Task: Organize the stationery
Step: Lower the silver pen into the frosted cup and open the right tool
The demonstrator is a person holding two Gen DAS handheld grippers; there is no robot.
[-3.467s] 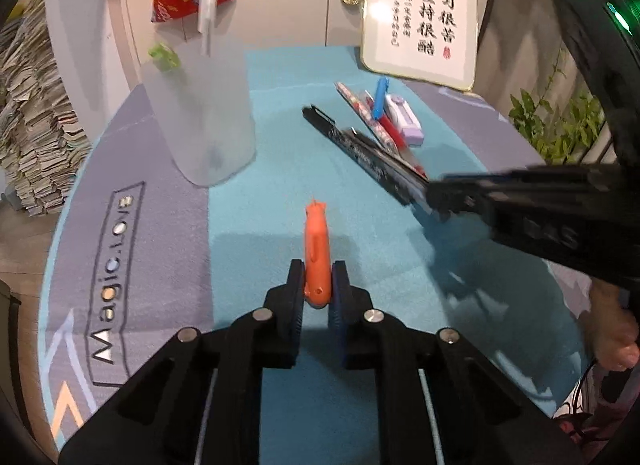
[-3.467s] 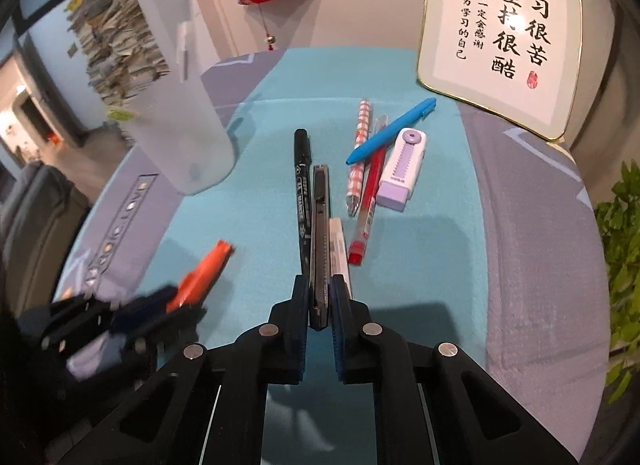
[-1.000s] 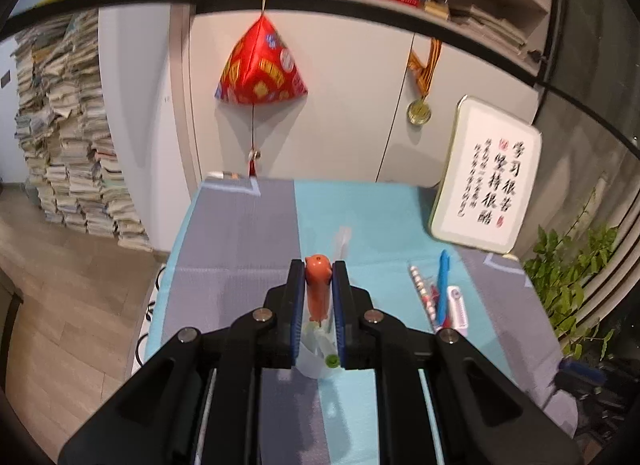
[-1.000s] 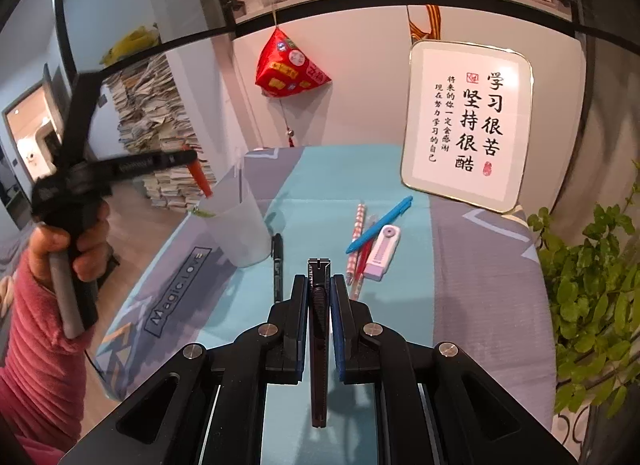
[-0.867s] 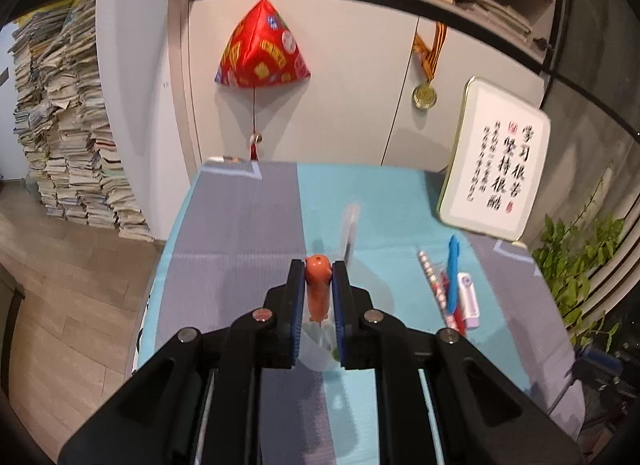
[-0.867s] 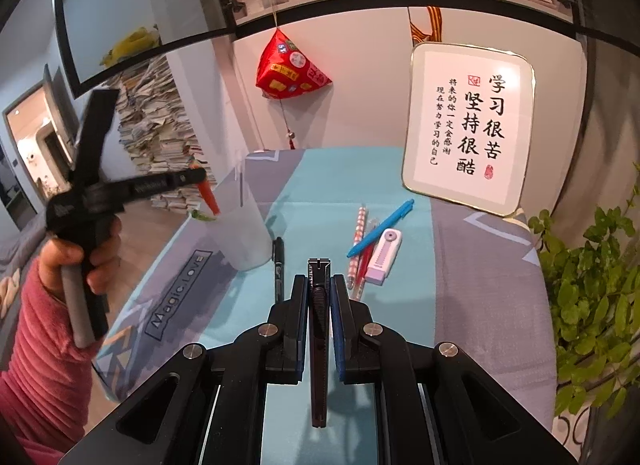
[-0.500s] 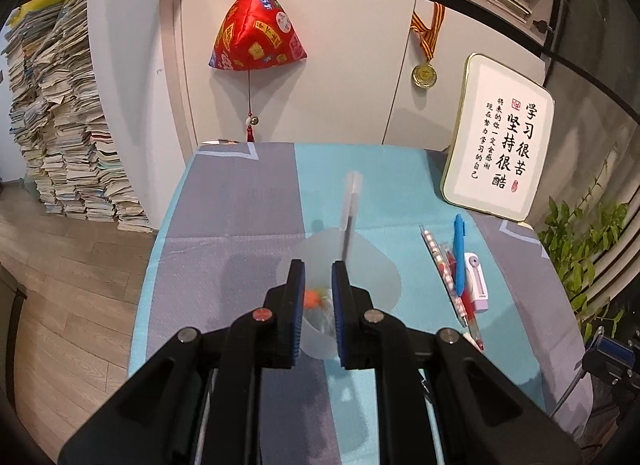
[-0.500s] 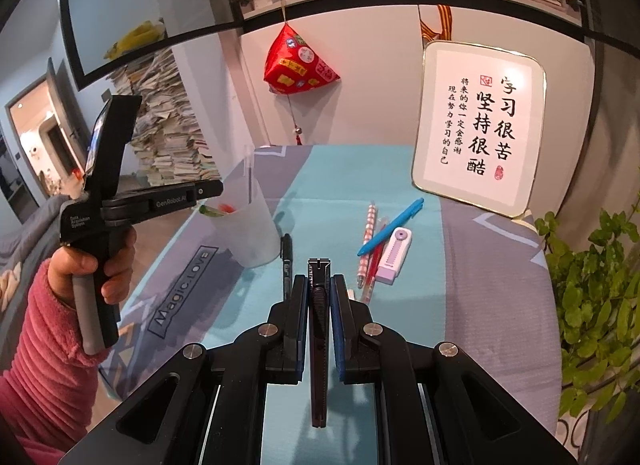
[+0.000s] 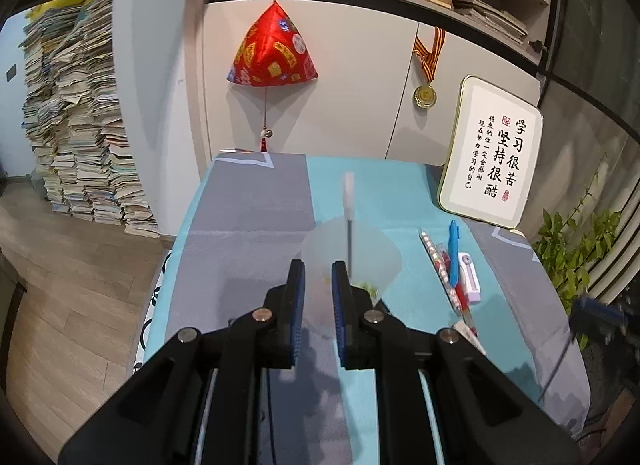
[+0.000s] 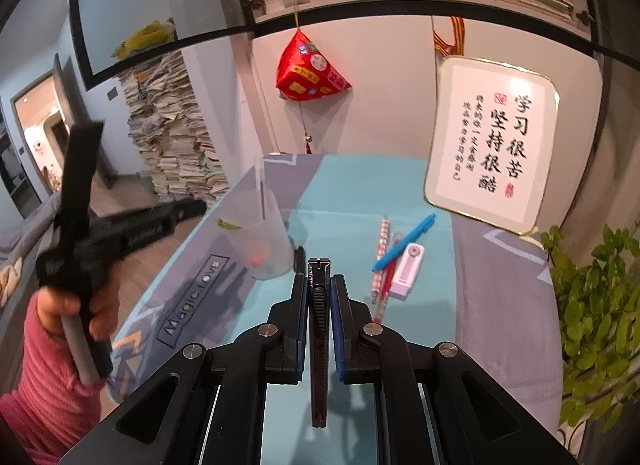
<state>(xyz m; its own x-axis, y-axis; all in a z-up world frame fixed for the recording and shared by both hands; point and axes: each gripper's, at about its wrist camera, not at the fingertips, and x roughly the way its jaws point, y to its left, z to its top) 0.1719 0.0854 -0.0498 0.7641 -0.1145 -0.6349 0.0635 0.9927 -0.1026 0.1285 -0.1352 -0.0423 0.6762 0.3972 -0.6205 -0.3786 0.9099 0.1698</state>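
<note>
A black knife (image 10: 319, 317) is clamped in the right gripper (image 10: 319, 285); the left gripper (image 9: 317, 277) is closed on nothing above the cup (image 9: 352, 253). An orange item (image 10: 258, 255) is seen inside the cup. Pens (image 10: 404, 243) and an eraser (image 10: 407, 271) are left on the table (image 10: 360, 185)

Left wrist view: the camera is sitting behind the left gripper (image 9: 318, 285) and looking forward and downward along its fingers, from above the near end of the table (image 9: 256, 209) toward the back wall. Right wrist view: the camera is looking the same way from behind the right gripper (image 10: 319, 293), standing further to the right. Both views are taking in the frosted cup (image 9: 352, 253), the framed calligraphy (image 10: 494, 145) and the red hanging ornament (image 9: 272, 51).
</note>
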